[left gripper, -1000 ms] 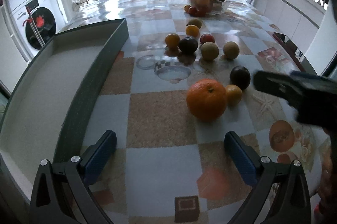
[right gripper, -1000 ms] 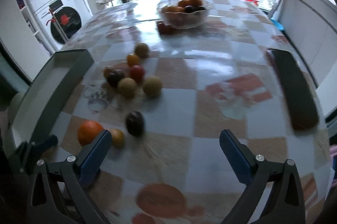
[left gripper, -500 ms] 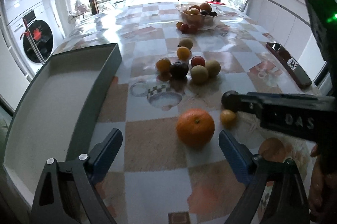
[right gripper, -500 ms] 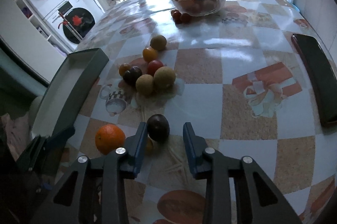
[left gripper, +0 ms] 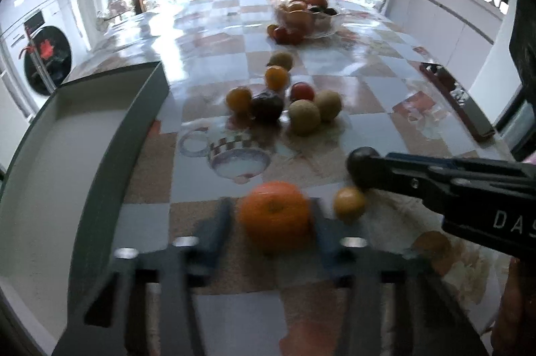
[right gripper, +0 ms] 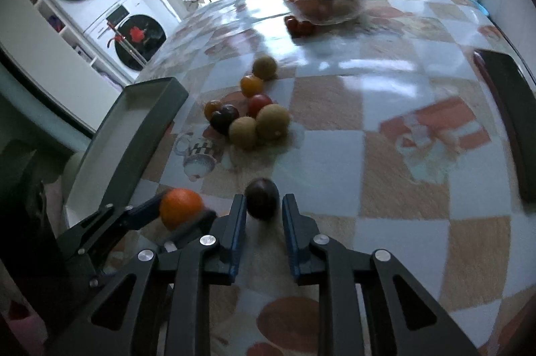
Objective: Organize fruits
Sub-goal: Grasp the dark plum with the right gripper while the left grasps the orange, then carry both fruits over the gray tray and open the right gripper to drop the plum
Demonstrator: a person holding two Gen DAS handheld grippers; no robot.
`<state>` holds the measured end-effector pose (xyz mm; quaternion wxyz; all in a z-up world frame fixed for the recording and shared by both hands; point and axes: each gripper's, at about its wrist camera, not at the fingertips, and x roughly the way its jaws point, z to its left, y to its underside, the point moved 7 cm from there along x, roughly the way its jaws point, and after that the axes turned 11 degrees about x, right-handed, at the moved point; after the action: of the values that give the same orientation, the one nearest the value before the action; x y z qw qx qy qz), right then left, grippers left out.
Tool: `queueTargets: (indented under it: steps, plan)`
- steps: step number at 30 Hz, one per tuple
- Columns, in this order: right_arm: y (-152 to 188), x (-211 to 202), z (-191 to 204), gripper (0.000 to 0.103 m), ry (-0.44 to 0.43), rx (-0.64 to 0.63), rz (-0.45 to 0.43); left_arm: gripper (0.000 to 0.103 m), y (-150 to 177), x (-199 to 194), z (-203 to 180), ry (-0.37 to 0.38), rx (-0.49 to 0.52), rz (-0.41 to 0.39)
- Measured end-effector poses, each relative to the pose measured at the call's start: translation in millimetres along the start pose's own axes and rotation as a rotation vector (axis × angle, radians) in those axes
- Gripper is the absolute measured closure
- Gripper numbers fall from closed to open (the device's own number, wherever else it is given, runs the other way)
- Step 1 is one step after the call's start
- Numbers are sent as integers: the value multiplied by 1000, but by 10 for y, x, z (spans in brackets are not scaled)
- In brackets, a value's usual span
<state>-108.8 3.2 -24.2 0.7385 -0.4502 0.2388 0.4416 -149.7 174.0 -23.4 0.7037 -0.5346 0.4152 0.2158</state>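
A large orange (left gripper: 273, 215) lies on the checked tablecloth between the fingers of my left gripper (left gripper: 271, 235). Its jaws are closing and the pads meet the fruit's sides; the right wrist view shows the same orange (right gripper: 181, 207) pinched in the left gripper (right gripper: 184, 210). My right gripper (right gripper: 263, 210) is shut on a dark plum (right gripper: 261, 198), which still rests on the cloth. From the left wrist view the right gripper (left gripper: 372, 166) reaches in from the right with the plum (left gripper: 360, 161) at its tip. A small yellow fruit (left gripper: 350, 203) sits between orange and plum.
A grey tray (left gripper: 147, 128) runs along the table's left edge. Several loose fruits (right gripper: 248, 118) cluster mid-table. A glass bowl (right gripper: 326, 4) of fruit stands at the far end, small red fruits beside it. A dark flat object (right gripper: 512, 121) lies at the right edge.
Both grippers went from wide open to closed. The left one moved forward until the orange sat between its fingers. The right one tilted down and shut on the dark plum.
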Motion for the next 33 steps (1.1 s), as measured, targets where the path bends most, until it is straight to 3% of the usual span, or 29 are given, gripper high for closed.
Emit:
queueTargets:
  steps: [8,10,11,12,17,19,20,21,22,23,33]
  plan:
    - [21,-149,-156,77,22,16,-9,63,83,-98,147,12,-80,7]
    - [20,-104,-136,59,33,10,-2,63,120,-142,195,9,-94,5]
    - [15,-72,-103,41,36,4,-3,63,138,-171,212,8,-100,4]
    - [10,-54,-60,37,42,-11,-13,63,151,-201,227,8,-103,1]
    - [-8,104,101,38,57,-56,-6,63,130,-455,292,-14,-98,-50]
    - [-13,205,155,47,68,-63,14,63,100,-542,349,-22,-108,-69]
    - [-21,222,186,54,76,-76,9,63,87,-572,381,-25,-113,-75]
    - [-24,249,219,67,66,-76,26,63,66,-618,440,-32,-121,-83]
    - [-34,261,246,69,45,-62,42,63,50,-642,486,-38,-126,-86]
    - [-47,257,248,78,57,-57,41,63,39,-673,560,-48,-132,-88]
    - [-93,10,378,78,11,-25,36,63,183,-873,1508,-161,-192,-100]
